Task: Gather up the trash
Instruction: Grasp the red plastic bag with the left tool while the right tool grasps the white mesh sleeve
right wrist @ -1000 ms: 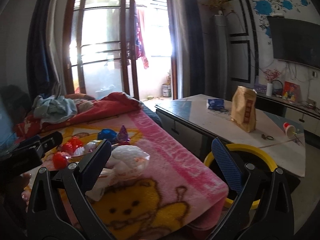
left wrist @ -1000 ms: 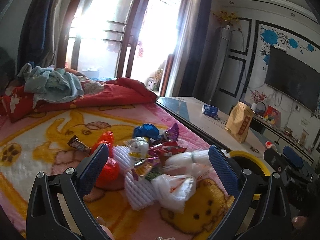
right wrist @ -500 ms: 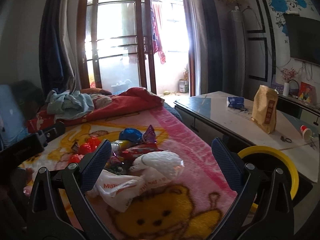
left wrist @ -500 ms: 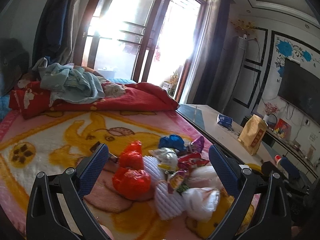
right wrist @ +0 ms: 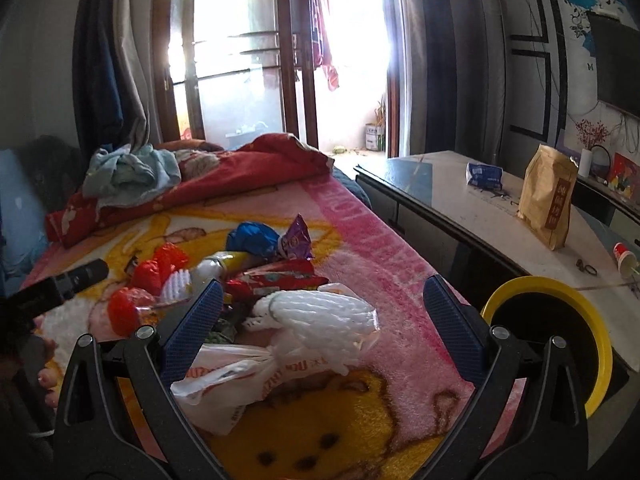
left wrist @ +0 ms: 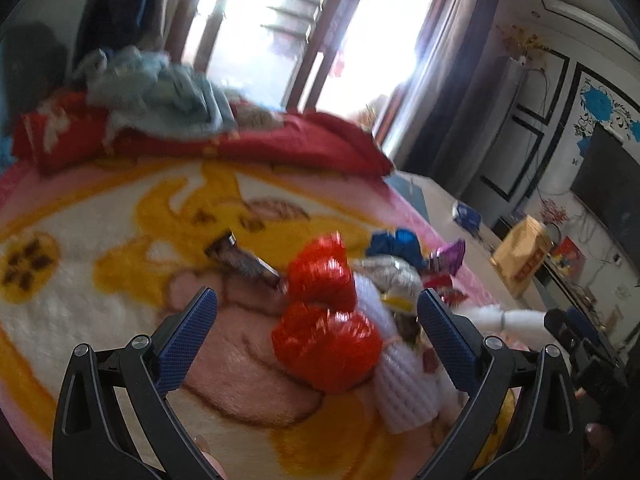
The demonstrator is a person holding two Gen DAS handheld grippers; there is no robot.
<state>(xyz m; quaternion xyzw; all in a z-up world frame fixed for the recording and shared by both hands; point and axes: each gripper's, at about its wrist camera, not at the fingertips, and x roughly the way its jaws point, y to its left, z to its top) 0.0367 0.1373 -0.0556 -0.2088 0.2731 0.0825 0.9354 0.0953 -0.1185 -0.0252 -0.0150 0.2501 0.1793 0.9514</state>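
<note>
**Both hand-held grippers close in on the trash pile**

The bed [right wrist: 360,240], under its pink and yellow cartoon blanket, carries the whole heap of trash near its right edge. To the right stands the desk [right wrist: 460,200] with a brown paper bag [right wrist: 548,196], and below its near end sits the yellow-rimmed bin [right wrist: 592,320], well apart from the pile.

Over the last second the left hand-held gripper [left wrist: 316,340] has swung in lower and nearer: the two red crumpled wrappers [left wrist: 324,316] now sit large between its spread jaws, where earlier the white bag filled that gap. It holds nothing. The right hand-held gripper [right wrist: 324,320] has likewise moved from the bed's edge toward the pile; its jaws are wide apart and empty, framing the white foam net [right wrist: 316,312] and the white plastic bag [right wrist: 224,380] lying just in front.

This looks like a reach about to become a first pick-up; nothing has reached the bin.
</note>
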